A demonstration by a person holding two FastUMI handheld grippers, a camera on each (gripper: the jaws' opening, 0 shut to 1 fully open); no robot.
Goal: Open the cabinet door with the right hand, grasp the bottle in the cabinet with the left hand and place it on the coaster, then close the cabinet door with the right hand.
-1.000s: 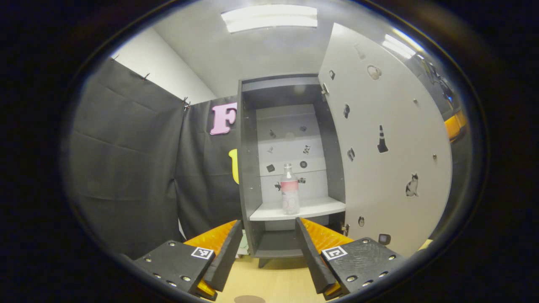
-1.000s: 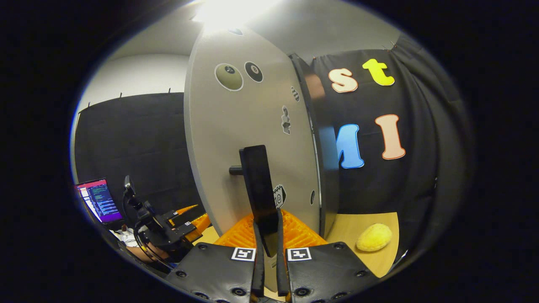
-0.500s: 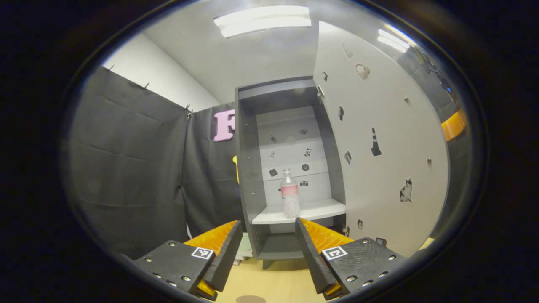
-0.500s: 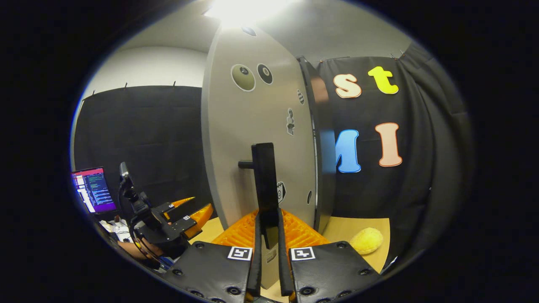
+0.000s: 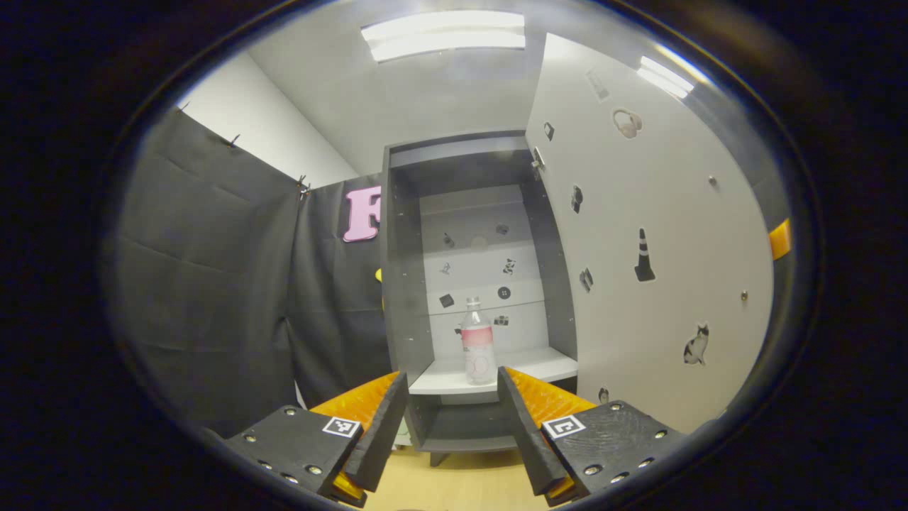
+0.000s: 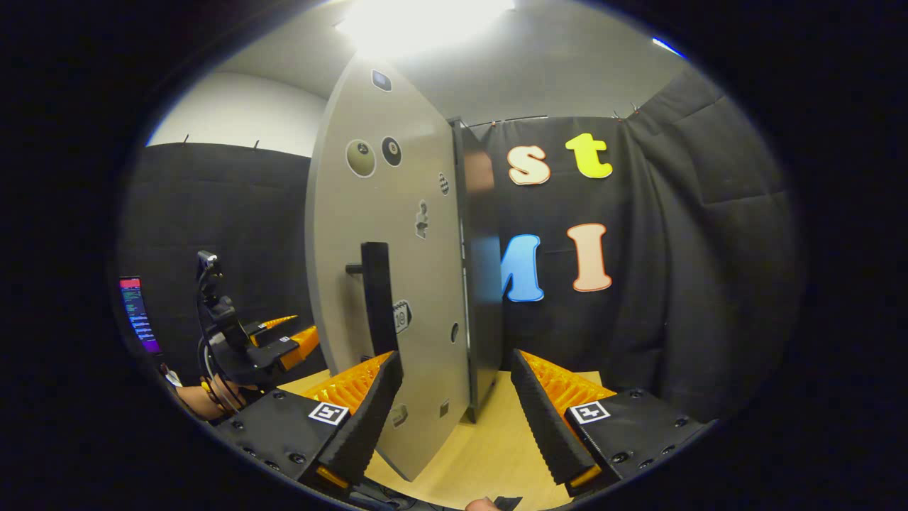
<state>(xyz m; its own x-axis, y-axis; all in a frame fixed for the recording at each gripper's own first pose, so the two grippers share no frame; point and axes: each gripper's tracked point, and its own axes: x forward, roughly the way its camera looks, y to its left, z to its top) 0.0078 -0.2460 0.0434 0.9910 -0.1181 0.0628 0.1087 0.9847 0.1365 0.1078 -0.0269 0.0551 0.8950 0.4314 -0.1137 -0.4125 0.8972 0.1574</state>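
Cabinet door (image 5: 660,234) open, bottle (image 5: 477,343) upright on the cabinet shelf (image 5: 489,370).
Left tool (image 5: 451,433) spread wide, aimed at the bottle, well apart. Right tool (image 6: 454,419) spread, empty, beside the door's black handle (image 6: 377,298).

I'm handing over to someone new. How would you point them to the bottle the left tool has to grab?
Find the tall grey cabinet with its door swung open. On its white shelf stands one clear bottle, upright, with a pink label band; everything else there is flat stickers on the back panel.
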